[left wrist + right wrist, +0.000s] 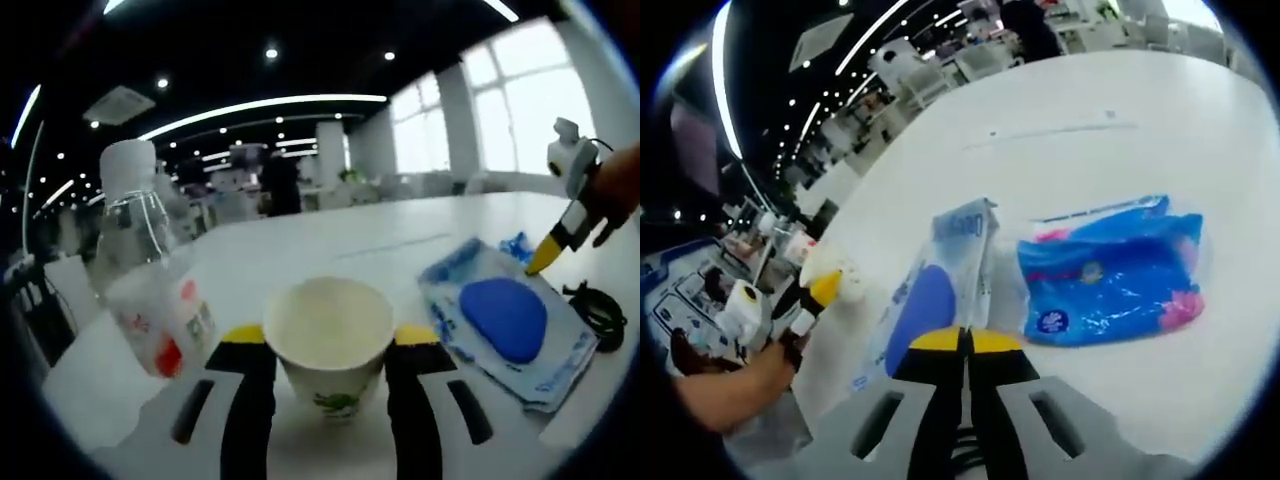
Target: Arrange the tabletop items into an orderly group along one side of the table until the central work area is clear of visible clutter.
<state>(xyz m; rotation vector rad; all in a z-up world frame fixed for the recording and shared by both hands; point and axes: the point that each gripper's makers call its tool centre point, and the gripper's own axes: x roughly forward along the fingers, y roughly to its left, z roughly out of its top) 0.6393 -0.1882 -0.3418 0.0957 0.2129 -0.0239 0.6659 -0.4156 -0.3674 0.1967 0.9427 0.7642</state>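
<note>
Paper cup [330,345]: right up front, sitting upright between the left gripper [330,350] jaws, both yellow tips hugging its sides. Looks clamped, gently.
Cup handling: thin paper, light, crushes easily. I'd say hold it at mid-wall with a soft squeeze, never at the rim.
Right gripper [962,342]: jaws pressed together, pinching the near edge of the wipes pack [940,290], which tilts up off the table [1120,110].
Wipes pack handling: soft, floppy film with a blue lid. It sags from 1 edge, so a grip nearer the stiff lid would probably carry it steadier.
Water bottle [140,270]: clear plastic, white cap, standing just left of the cup. Likely slippery, and tippy if nudged.
Blue tissue packet [1110,270]: lying flat beside the wipes pack, squashy and light.
Black band [598,312]: small loop on the table past the wipes pack.
Progress: my read is that items sit close together but not yet lined up along 1 side.
</note>
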